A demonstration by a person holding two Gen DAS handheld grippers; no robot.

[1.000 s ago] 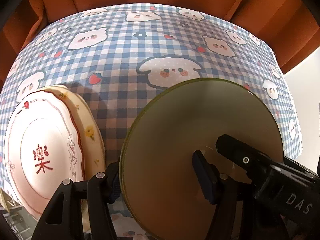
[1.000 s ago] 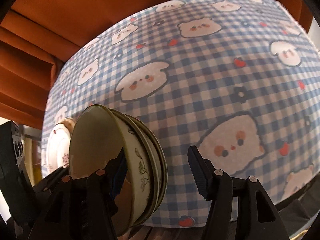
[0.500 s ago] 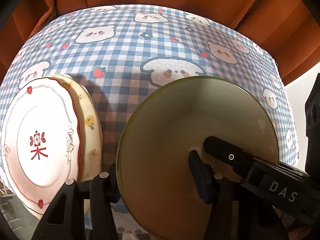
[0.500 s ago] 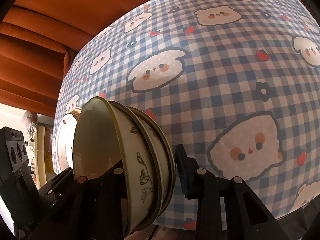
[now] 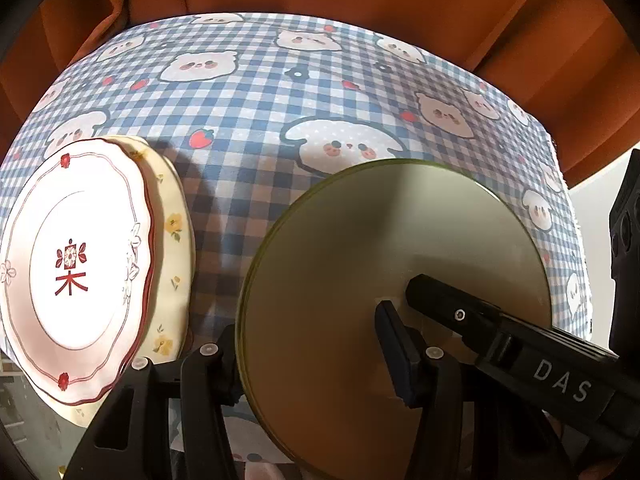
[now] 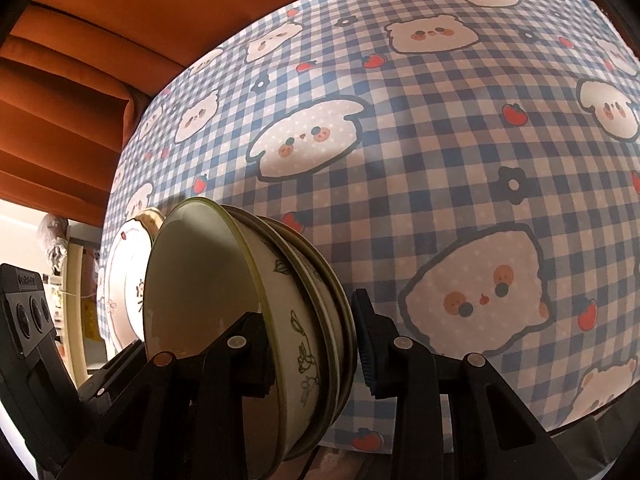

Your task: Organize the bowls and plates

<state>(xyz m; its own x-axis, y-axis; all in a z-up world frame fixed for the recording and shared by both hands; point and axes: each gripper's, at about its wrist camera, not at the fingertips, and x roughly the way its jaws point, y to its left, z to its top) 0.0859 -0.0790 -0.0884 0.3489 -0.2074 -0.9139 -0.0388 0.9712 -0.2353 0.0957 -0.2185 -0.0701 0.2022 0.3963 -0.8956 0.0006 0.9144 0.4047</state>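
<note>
Where stacked: three bowls (image 6: 248, 320), two plates (image 5: 92, 276).

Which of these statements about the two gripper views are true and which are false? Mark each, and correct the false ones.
1. The tablecloth is plain white. False: it is blue-and-white check printed with bears and strawberries.
2. Both grippers grip the green bowl stack. True: the left gripper and the right gripper each straddle its rim.
3. The white plate with a red character lies on a cream floral plate. True.
4. The plates lie inside the bowl stack. False: they sit beside it.
5. An orange curtain hangs behind the table. True.
</note>
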